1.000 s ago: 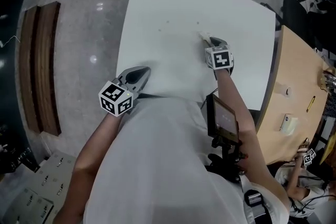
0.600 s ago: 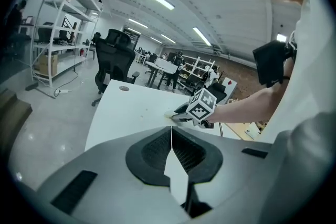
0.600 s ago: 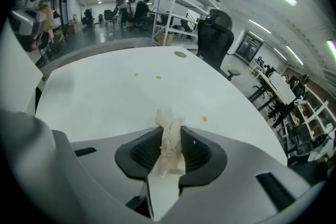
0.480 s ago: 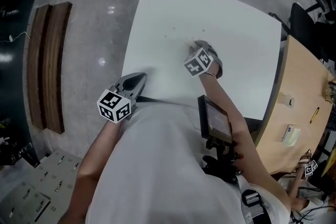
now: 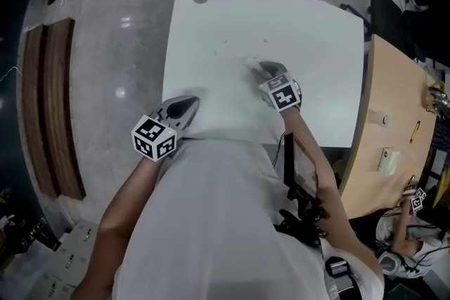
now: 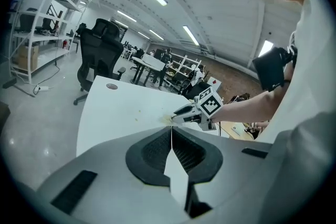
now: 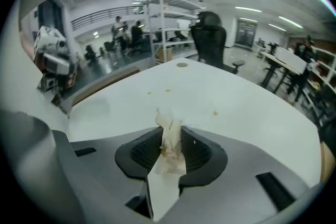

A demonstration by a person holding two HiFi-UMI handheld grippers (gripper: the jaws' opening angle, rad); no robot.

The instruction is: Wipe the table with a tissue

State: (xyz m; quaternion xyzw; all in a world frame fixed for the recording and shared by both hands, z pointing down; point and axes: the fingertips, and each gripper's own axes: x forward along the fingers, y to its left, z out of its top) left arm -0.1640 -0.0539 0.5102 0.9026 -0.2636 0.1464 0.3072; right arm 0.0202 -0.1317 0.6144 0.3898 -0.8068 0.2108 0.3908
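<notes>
White tissue (image 7: 168,124), crumpled and stained brownish, pokes out past the tips of the right gripper (image 7: 170,140) and appears to meet the white table (image 7: 252,113) — that's the wiping end, out near the tabletop's middle. Trouble from here? Only a small wad shows beyond the fingertips, so a steep press could put hard tips on the surface instead of paper. A drag with too much friction might also tug the wad out of the pinch. It's soiled, too — it may smear rather than lift. Those fingers (image 7: 148,150) stand narrow, clamped on the tissue with its tail trailing back between them. Ahead of the tips, well apart, sit small brown specks (image 7: 215,112), unwiped by the look of it; a sweep that stops short would miss them. Off to the side, the left gripper (image 6: 171,134) hovers at the table's near edge. Its jaws are pressed together with nothing between them, pointing across toward the right one.
</notes>
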